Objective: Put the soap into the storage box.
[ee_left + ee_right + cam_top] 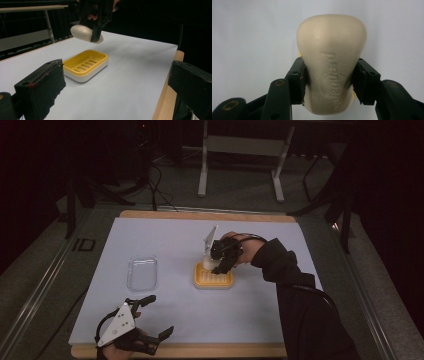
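Right tool (329,82) clenched on soap bar (331,62) above yellow dish (85,64) (left tool (156,317) agape).

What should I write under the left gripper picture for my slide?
A hand-held gripper holds a soap bar above the yellow soap dish.

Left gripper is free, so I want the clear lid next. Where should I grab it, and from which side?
The clear lid lies flat, so probably come straight down with the open left gripper and pinch one long raised rim; its low, shallow walls offer little else.
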The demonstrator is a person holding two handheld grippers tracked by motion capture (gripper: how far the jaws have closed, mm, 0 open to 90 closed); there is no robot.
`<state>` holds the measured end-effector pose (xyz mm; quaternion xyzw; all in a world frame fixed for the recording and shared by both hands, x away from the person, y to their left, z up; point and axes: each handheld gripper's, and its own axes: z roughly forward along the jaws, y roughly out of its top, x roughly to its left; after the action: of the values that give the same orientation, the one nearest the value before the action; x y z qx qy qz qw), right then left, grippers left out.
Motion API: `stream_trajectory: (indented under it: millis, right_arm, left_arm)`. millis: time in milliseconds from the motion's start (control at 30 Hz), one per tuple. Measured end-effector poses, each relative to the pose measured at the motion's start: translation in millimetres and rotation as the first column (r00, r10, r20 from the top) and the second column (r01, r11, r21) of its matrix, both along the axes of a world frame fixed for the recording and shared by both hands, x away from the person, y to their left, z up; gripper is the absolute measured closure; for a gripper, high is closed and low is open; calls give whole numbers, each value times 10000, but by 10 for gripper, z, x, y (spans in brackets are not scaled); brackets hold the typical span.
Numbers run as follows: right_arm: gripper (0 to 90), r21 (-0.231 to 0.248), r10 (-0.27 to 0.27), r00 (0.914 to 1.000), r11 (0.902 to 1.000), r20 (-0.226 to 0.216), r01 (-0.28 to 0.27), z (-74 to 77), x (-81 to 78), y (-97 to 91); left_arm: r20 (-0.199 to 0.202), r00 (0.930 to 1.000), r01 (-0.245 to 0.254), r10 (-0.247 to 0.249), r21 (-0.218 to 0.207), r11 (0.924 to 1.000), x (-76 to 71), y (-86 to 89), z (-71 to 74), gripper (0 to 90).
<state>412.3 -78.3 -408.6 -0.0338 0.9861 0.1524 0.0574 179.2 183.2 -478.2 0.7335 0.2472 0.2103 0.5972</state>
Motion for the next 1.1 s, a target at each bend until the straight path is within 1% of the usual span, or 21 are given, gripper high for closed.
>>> stream_trajectory:
  millis: [33, 100, 167, 200, 267, 300, 400, 533, 600, 700, 767, 867, 900, 1100]
  right_arm:
    - [500, -41, -31, 10000, 10000, -20, 31, -31, 8, -3]
    - [499, -5, 113, 9999, 9999, -52, -113, -89, 21, -11]
    - [500, -10, 134, 9998, 9999, -136, -134, -108, 28, -14]
    - [500, -32, 153, 9998, 9999, -138, -153, -176, 47, -17]
    - [499, -168, 89, 9998, 9998, -163, -91, -229, 57, -19]
    - [500, -188, 125, 9999, 9997, -109, -127, -255, 69, -19]
    - [499, -242, 45, 9998, 9997, -180, -49, -322, 89, -26]
    - [499, -216, 7, 9997, 9998, -226, -12, -381, 102, -29]
    - [499, -342, -61, 9997, 9994, -256, 52, -444, 119, -30]
    - [499, -388, -62, 9998, 9992, -167, 55, -500, 131, -30]
    - [499, -355, -116, 9997, 9993, -219, 108, -536, 147, -27]
    - [499, -406, -5, 9998, 9992, -174, -3, -589, 164, -16]
    - [499, -458, -96, 9998, 9989, -182, 87, -605, 161, -10]
    - [499, -604, -200, 9998, 9980, -85, 194, -680, 184, 14]
  left_arm:
    - [-5, 10000, 0, 0, 3, 10000, 1, -1, 0, 12]
    - [-2, 10000, -6, 6, 10, 10000, 2, -3, -1, 12]
    - [56, 9999, -84, 84, 58, 9999, -5, -6, 4, 12]
    - [36, 10000, -78, 78, 63, 9999, -3, -8, 3, 12]
    - [34, 10000, -38, 38, 78, 10000, -3, -10, 2, 12]
    - [20, 10000, -12, 12, 64, 10000, -3, -11, 2, 12]
    - [22, 10000, -6, 6, 122, 9999, -7, -15, 2, 12]
    - [22, 10000, -7, 6, 63, 10000, -9, -13, 4, 12]
    - [5, 10000, 6, -6, 46, 10000, -8, -11, 5, 12]
    - [10, 10000, 39, -39, 55, 10000, -11, -15, 4, 12]
    - [12, 10000, 52, -52, 53, 10000, -12, -17, 4, 12]
    - [6, 10000, 60, -60, 75, 10000, -11, -17, 4, 12]
    - [12, 10000, 64, -64, 72, 10000, -12, -17, 4, 12]
    - [5, 10000, 93, -93, 62, 9999, -14, -17, 5, 12]
